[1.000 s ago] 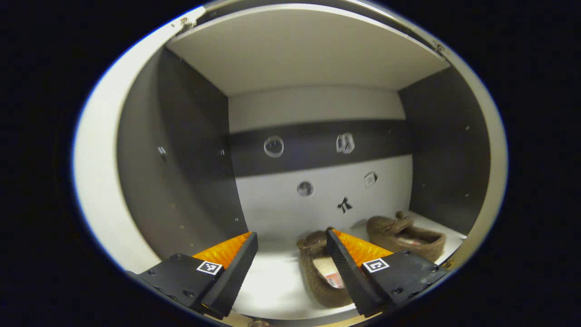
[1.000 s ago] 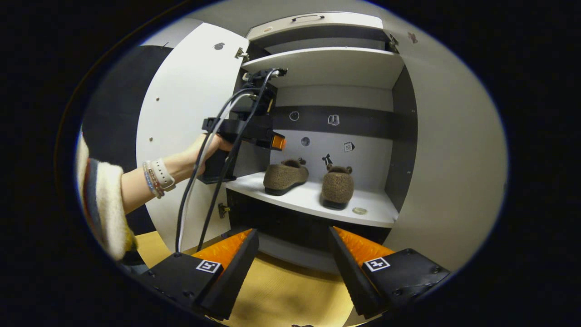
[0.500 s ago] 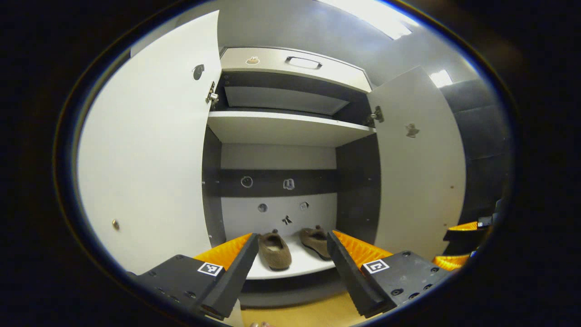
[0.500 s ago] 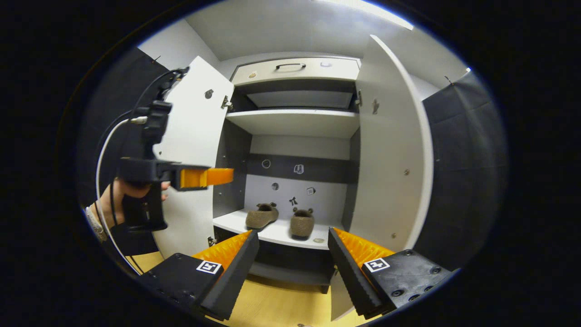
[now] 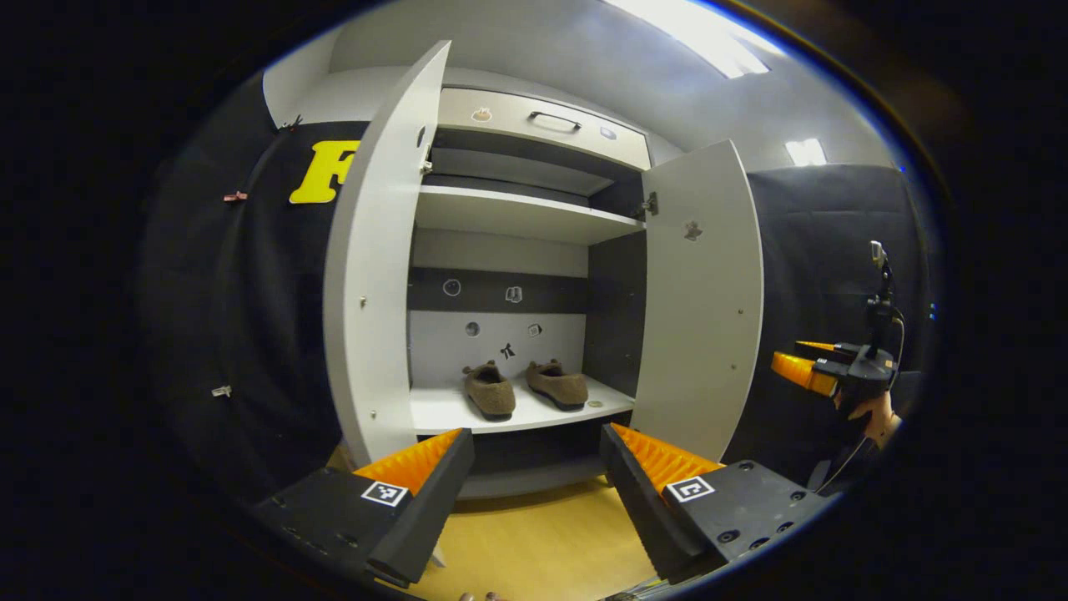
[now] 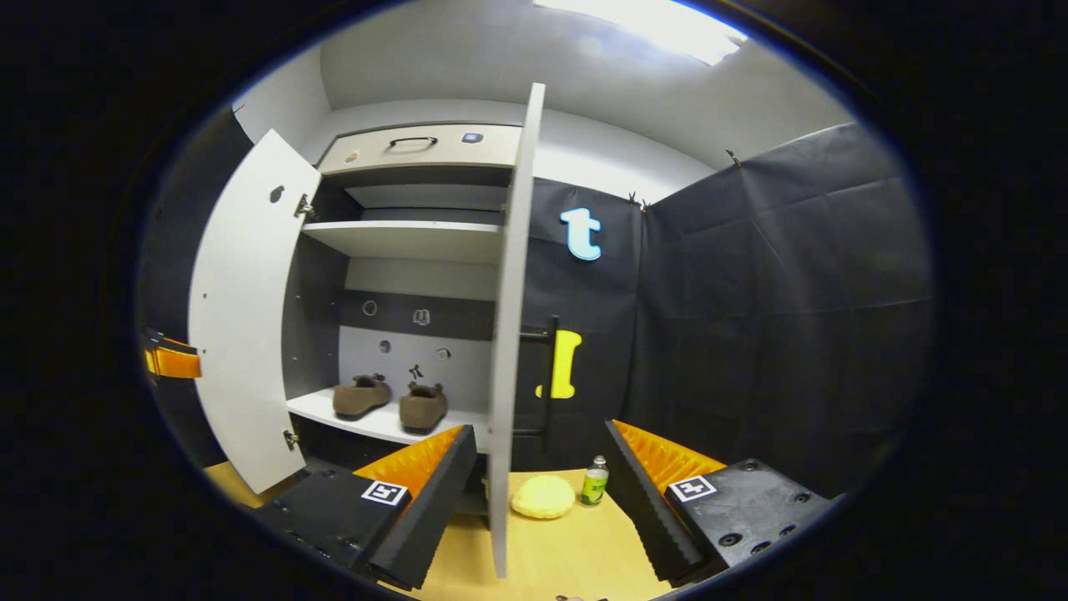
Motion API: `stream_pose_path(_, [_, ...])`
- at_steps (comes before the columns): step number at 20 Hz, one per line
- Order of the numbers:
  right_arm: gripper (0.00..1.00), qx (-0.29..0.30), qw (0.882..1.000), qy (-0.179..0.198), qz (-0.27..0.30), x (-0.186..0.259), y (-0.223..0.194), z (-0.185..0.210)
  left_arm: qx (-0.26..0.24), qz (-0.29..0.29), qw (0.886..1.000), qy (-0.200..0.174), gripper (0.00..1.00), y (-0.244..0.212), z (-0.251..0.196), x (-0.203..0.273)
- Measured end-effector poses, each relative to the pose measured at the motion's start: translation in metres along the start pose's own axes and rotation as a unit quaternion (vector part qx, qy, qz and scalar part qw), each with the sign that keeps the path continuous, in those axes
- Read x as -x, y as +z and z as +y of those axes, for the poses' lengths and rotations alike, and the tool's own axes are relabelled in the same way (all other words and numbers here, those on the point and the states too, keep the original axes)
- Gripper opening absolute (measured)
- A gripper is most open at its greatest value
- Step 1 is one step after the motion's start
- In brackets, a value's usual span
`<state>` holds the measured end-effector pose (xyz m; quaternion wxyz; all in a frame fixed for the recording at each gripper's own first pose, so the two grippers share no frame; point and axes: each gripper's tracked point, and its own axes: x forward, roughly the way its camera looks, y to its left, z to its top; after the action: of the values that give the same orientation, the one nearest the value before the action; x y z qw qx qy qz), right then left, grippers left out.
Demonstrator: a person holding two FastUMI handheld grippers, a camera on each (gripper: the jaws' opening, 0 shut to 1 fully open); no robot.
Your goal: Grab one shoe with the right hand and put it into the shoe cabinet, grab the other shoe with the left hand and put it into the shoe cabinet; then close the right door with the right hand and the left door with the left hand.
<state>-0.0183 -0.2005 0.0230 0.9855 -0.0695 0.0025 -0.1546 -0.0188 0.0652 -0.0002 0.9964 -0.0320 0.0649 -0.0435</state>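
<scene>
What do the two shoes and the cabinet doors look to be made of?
The two shoes look like brown felt or wool: matte, fuzzy nap, soft rounded edges. The left door and right door look like white laminated board, though painted wood is possible: flat, smooth, faintly sheened faces with a thin square edge, seen edge-on in the right gripper view.

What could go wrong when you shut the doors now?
The right door stands edge-on between the open right gripper fingers, so a push might slip off its thin edge. The shoes sit near the shelf front; a swinging door might bump one. The left door is wide open too.
</scene>
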Motion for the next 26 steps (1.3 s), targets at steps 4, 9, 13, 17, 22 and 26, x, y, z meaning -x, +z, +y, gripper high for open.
stream_pose_path(4, [0.98,-0.001,1.0,0.005,0.005,-0.034,-0.005,-0.014,0.013,-0.003,0.998,0.054,0.98,0.001,0.032,0.026])
stream_pose_path(9, [0.95,-0.017,0.999,0.026,0.013,-0.049,-0.009,-0.001,0.022,-0.014,0.991,0.131,0.98,0.005,0.078,0.053])
stream_pose_path(13, [0.95,-0.034,0.998,0.054,0.019,-0.046,-0.011,0.02,0.025,-0.02,0.983,0.181,0.99,0.008,0.112,0.072])
stream_pose_path(17, [0.95,-0.049,0.994,0.099,0.025,-0.044,-0.012,0.067,0.025,-0.018,0.975,0.218,0.98,0.002,0.144,0.08])
stream_pose_path(22, [0.95,-0.054,0.986,0.157,0.034,-0.053,-0.017,0.127,0.043,-0.025,0.975,0.216,0.95,0.003,0.161,0.063])
stream_pose_path(26, [0.95,-0.067,0.975,0.205,0.056,-0.054,-0.031,0.181,0.044,-0.03,0.977,0.207,0.95,0.006,0.171,0.043])
